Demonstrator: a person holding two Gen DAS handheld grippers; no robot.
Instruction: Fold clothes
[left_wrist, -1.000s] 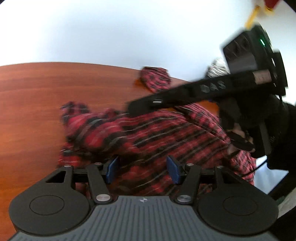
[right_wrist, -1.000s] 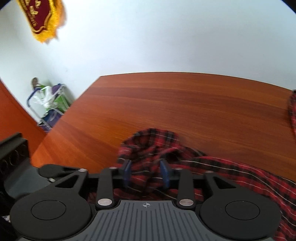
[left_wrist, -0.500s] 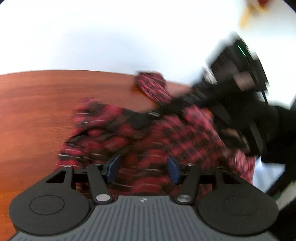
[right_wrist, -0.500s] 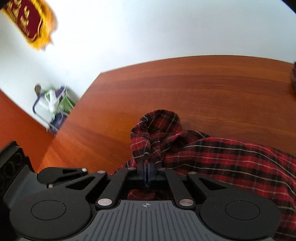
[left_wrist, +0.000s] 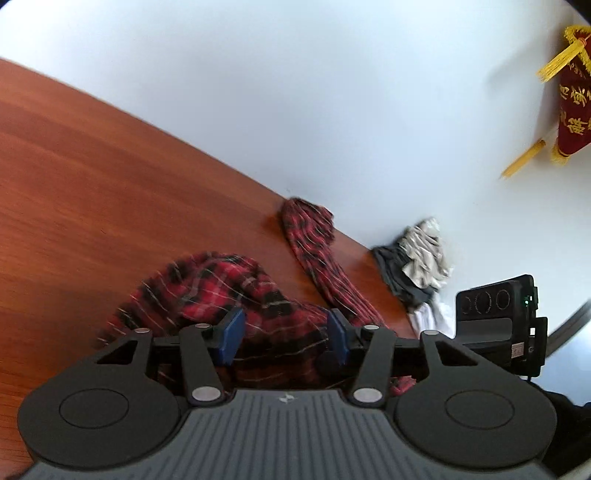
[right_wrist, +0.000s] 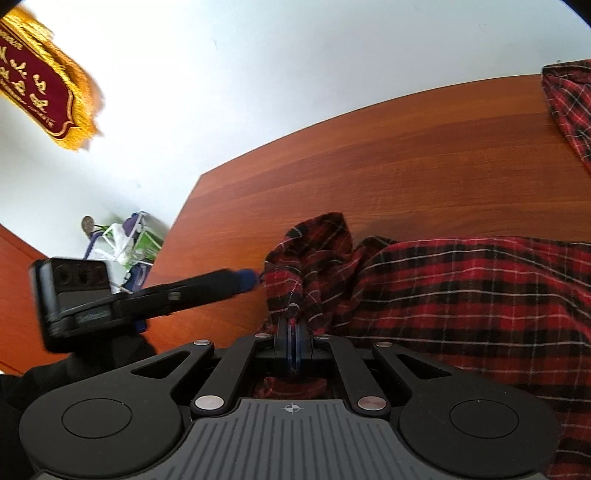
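A red and black plaid shirt (left_wrist: 207, 284) lies crumpled on the brown wooden table (left_wrist: 92, 192). One sleeve (left_wrist: 314, 243) trails toward the far edge. My left gripper (left_wrist: 284, 334) hovers low over the shirt's near part. Its jaws are closing, with cloth between the blue pads (left_wrist: 231, 334) but not pinched. My right gripper (right_wrist: 293, 332) is shut on a raised fold of the shirt (right_wrist: 461, 295). In the right wrist view the left gripper (right_wrist: 245, 277) reaches in from the left, its tip beside the bunched fold. The right gripper's black body (left_wrist: 498, 321) shows at the right of the left wrist view.
A pile of grey and beige clothes (left_wrist: 417, 258) sits at the table's far corner by the white wall. A red banner with gold fringe (right_wrist: 37, 85) hangs on the wall. A rack with bags (right_wrist: 122, 240) stands beyond the table's left edge. Bare wood (right_wrist: 406, 166) stretches behind the shirt.
My right gripper closed on a fold of the shirt and lifted it. The left view rolled and shifted, and the right gripper moved off the shirt toward the right edge.
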